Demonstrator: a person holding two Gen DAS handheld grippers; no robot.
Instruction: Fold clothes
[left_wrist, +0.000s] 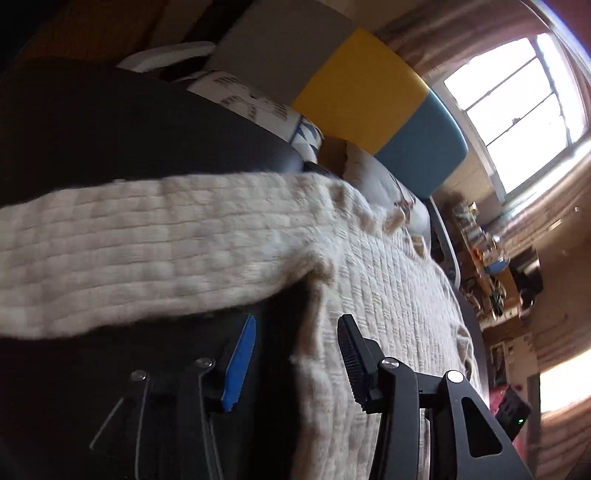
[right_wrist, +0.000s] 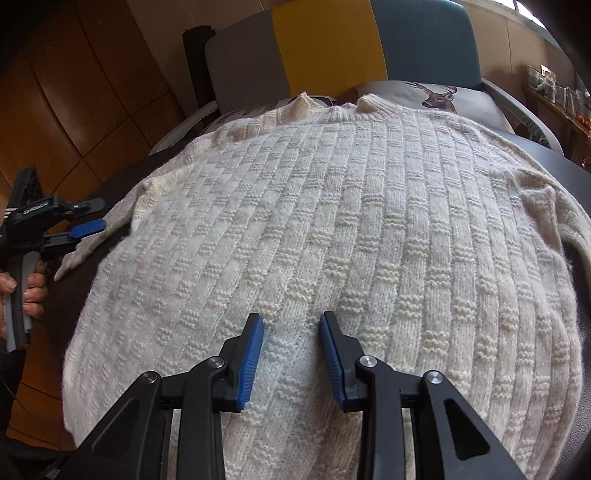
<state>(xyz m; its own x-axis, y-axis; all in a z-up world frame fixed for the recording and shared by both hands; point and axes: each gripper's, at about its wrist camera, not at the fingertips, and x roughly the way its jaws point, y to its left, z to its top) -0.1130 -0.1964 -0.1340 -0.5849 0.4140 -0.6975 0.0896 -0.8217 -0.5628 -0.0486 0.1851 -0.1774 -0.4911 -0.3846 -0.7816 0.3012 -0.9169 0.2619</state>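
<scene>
Behind dark table (right_wrist: 576, 173), tricolour chair (right_wrist: 332, 40), window (left_wrist: 517, 107).

Daylight came from a tall multi-pane window (left_wrist: 517, 110) at the right of the left wrist view, blown out to white, with a second glare patch low at the right edge. That view was dim and shadowed on its left side, and the cream cable-knit woollen sweater (left_wrist: 166, 240) was smeared by motion blur. The right wrist view was evenly lit and sharp on the sweater (right_wrist: 351, 221). Both views bulged with fisheye curvature and darkened at the corners
</scene>
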